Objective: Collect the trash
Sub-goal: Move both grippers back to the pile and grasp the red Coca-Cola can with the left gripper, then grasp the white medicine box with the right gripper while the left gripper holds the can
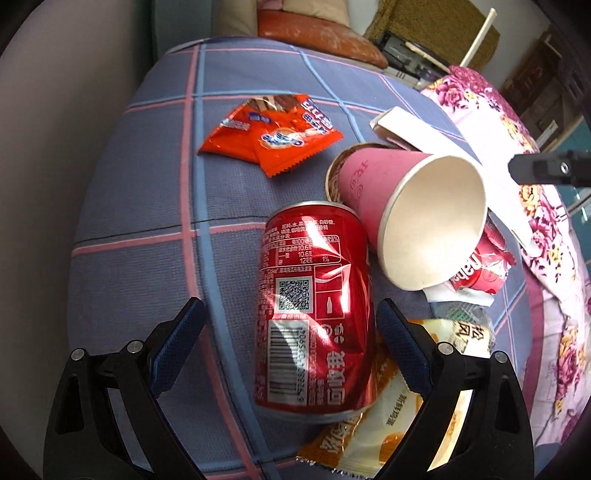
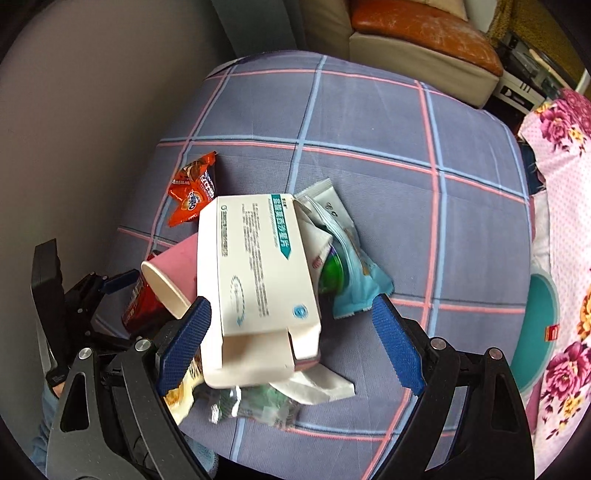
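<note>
Red can [image 1: 314,306], pink cup [image 1: 373,192] (white inside), plaid sheet [image 1: 147,229].

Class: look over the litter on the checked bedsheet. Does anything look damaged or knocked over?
Yes. The red can is dented and lies on its side; the pink paper cup is tipped over beside it, mouth open sideways.

Surface covered by grey-blue checked cloth [image 2: 369,122], crossed by pink and light-blue stripes. Plain pale wall [image 1: 55,110] seen at left. Beige seat with worn orange-brown cushion [image 2: 424,26] placed behind surface. Pink floral quilt [image 1: 546,229] laid along right edge. Brown patterned fabric [image 1: 436,26] draped over furniture at back. Dark electronic equipment [image 1: 402,55] stacked beneath it. Teal round object [image 2: 543,332] partly hidden beside quilt. Scene lit evenly by soft daylight.
</note>
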A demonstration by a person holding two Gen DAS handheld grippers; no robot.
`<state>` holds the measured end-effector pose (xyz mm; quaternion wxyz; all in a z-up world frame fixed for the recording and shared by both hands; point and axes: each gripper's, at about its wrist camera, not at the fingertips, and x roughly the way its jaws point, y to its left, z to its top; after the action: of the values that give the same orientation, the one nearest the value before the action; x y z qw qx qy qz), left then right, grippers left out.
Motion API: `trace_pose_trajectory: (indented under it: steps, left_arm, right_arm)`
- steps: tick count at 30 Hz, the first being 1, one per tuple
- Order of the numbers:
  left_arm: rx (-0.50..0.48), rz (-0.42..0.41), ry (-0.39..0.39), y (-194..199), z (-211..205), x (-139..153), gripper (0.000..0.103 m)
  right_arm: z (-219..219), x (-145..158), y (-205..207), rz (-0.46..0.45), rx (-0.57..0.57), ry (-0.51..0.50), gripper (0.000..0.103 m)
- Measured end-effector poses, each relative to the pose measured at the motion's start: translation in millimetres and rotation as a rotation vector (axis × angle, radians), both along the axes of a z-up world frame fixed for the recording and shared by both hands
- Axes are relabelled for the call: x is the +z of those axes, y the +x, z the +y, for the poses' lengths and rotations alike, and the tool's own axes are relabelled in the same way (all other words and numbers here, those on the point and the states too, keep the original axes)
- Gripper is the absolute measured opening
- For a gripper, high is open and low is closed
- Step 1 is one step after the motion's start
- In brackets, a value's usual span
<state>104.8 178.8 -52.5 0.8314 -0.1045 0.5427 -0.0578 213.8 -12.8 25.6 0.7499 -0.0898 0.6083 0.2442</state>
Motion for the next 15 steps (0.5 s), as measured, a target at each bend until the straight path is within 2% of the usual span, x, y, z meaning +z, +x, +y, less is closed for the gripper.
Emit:
trace_pose_trajectory:
  steps: [1,4,6,15]
  left_arm:
    - [-0.005,-0.005,-0.003,0,0,-1,0.094]
    - [-0.014,-0.027,0.025,-3,-1,0,0.059]
    - [-0.002,-0.028,-0.005,-4,6,0,0.059]
    - [0.072,-0.03,-0.018,-9,33,1,0.059]
  right_arm:
    - [3,-1,2,0.002,0.006,-0.005,0.084]
    - [14,-6,9,0.014,0.023,-0.008,0.084]
    - [18,-10,13,0.026,0.029,-0.012,0.084]
    - [38,-24,21,0.061,0.055,-0.021,0.084]
